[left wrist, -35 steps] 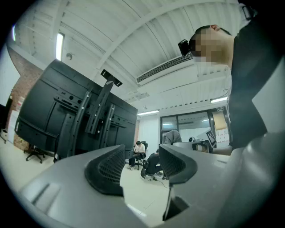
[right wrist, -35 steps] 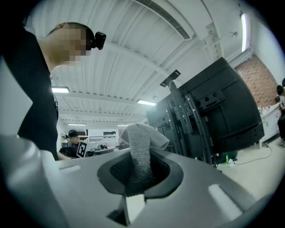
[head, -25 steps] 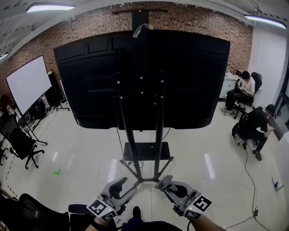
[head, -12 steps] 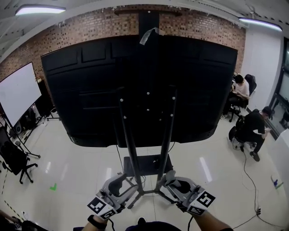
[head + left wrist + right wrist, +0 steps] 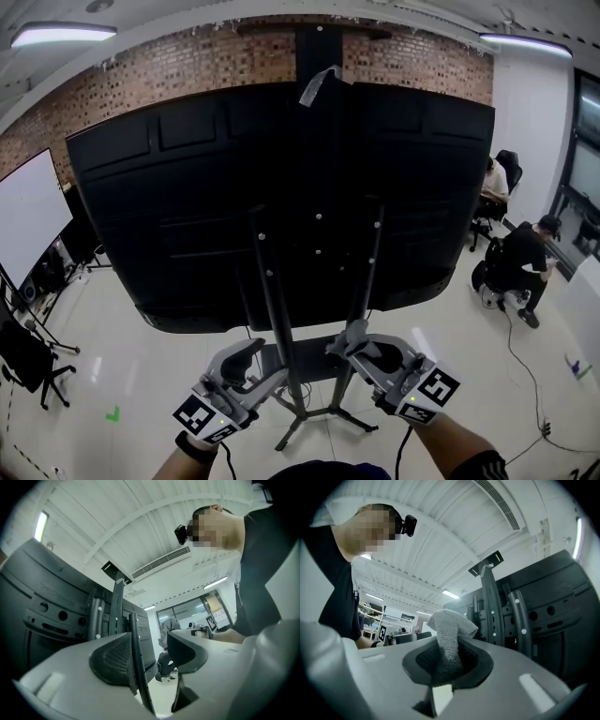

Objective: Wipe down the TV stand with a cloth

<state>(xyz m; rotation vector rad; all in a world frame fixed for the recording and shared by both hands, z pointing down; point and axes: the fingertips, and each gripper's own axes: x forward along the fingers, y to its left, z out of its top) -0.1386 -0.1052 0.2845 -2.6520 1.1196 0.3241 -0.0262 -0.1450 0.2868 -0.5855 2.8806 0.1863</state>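
Your right gripper (image 5: 445, 665) has its jaws closed on the cloth (image 5: 449, 627), pinched low so that a grey tuft stands up past the pads. Lead with that tuft, not the plastic, and hold the clamp firm so the cloth does not drag out when it rubs on metal. Your left gripper (image 5: 151, 654) has its jaws apart and grips nothing. The left upright (image 5: 137, 639) of the TV stand (image 5: 270, 300) runs through the gap close beside one pad, and I cannot tell whether it touches. You could close there lightly to steady the frame, which will likely rock on its floor legs. Bring the cloth flat against the right upright (image 5: 366, 281), which is just beside your right gripper's tip. Run long strokes along the bar, then turn your wrist to reach its far face. Mind the TV (image 5: 187, 206) hanging overhead and the cables behind it. Both forearms come in from the near edge, low and side by side. The grippers tilt up and away toward the lower uprights, with the marker cubes turned back toward you.
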